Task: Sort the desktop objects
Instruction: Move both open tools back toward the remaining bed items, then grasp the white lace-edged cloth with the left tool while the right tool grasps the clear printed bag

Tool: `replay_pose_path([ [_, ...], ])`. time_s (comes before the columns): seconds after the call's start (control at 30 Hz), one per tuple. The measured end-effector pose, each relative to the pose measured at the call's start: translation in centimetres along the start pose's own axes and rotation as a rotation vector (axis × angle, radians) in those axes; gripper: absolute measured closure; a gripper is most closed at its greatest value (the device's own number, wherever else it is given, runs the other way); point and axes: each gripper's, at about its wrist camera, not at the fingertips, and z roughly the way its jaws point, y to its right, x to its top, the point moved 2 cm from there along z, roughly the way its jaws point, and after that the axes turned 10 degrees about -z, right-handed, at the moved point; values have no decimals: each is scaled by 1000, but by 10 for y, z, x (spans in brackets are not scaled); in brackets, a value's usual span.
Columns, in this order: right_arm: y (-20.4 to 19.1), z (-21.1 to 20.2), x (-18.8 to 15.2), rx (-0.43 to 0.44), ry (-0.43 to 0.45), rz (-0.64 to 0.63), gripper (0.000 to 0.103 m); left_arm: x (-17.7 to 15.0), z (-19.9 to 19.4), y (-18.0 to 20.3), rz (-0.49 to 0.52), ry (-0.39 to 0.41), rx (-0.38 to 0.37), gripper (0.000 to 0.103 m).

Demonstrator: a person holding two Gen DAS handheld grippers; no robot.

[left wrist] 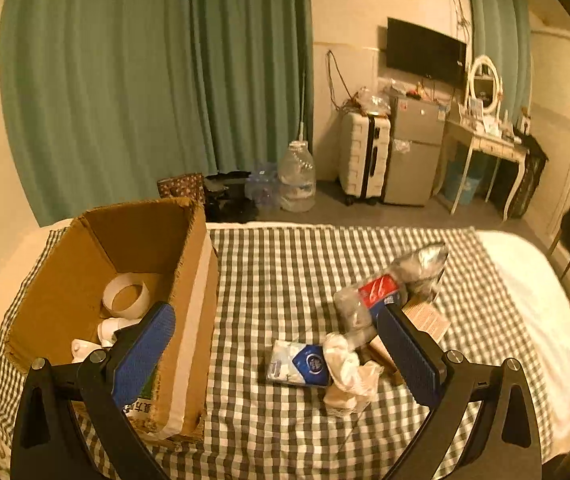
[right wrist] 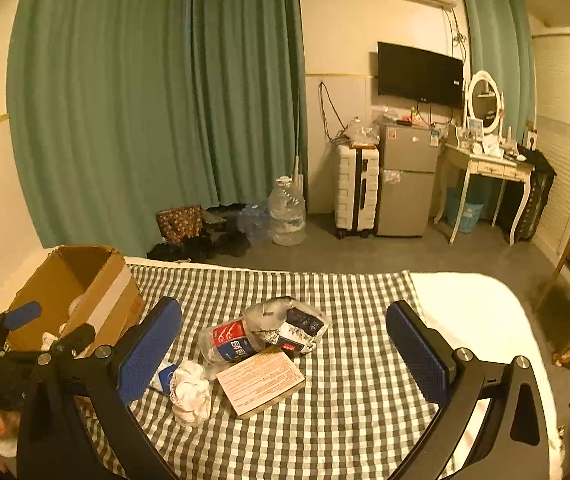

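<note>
Both sets of blue-padded fingers spread wide, gripping nothing, left gripper and right gripper. Loose pile on the checked bed cloth: one crumpled white rag, one tan booklet, one squashed clear plastic bottle, two small packets. Further left, one open brown cardboard box holding a white tape ring plus white bits.

My left wrist camera looks forward and down from close above the checked cloth, hard beside the cardboard box. My right wrist camera sits farther right and a little back, facing the same way. Both share the box, the cluttered cloth and the green curtain beyond.
</note>
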Motion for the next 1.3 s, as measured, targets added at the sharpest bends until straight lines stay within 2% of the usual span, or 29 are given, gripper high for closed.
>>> replay_pose_path([
  [0.3,-1,40,-21,27,-95,-33,0,-28,34,10,50,-70,-32,0],
  [0.5,-6,57,-31,49,-84,-80,0,-47,51,22,72,-127,-88,0],
  [0.77,-8,92,-41,68,-111,-86,0,-66,73,34,97,-171,-101,0],
  [0.93,-10,115,-43,89,-117,-79,0,-71,90,31,44,-227,-150,0],
  [1.03,-12,132,-47,125,-145,-74,0,-73,97,29,19,-240,-151,0],
  [1.17,-17,154,-50,89,-156,-111,0,-74,107,33,39,-255,-156,0],
  [1.27,-16,169,-50,93,-159,-95,0,-76,115,38,72,-265,-143,9],
  [1.3,-15,172,-50,90,-156,-89,0,-76,118,40,76,-272,-144,17],
])
